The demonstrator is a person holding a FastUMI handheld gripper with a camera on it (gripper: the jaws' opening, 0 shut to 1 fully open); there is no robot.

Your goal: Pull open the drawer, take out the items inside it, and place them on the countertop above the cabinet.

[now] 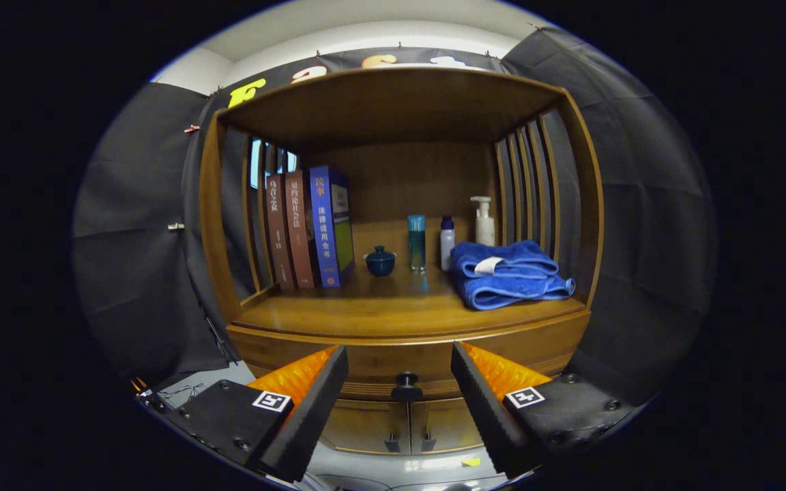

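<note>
While the claw (400,389) hangs spread wide in front of the cabinet (574,204), grasping nothing, the small dark knob (406,386) of the drawer (372,372) sits between its two fingers, a little ahead of the pads and not touching either. The drawer is shut, so whatever lies inside it is hidden, and the first step of the job is not yet done.

The knob is the worry, I'd say. It is small and round, and the foam pads (311,416) are broad; if they close a touch high or low, or before the knob is well between them, they may pinch only its edge and slide off at the first tug. A pull that is not straight back could also skew the drawer in its frame and jam it.

Above, the countertop (366,310) is already crowded toward the back: books (311,228) on the left, a little blue lidded cup (380,261), a teal bottle (417,242), a white bottle (447,243), a pump bottle (483,219) and a folded blue towel (509,273) on the right. The bare strip along the front edge looks like the safest landing place; reaching deeper risks toppling the tall, narrow bottles. Below the drawer, the two cupboard doors (406,426) have handles of their own that could be taken for the wrong target.
</note>
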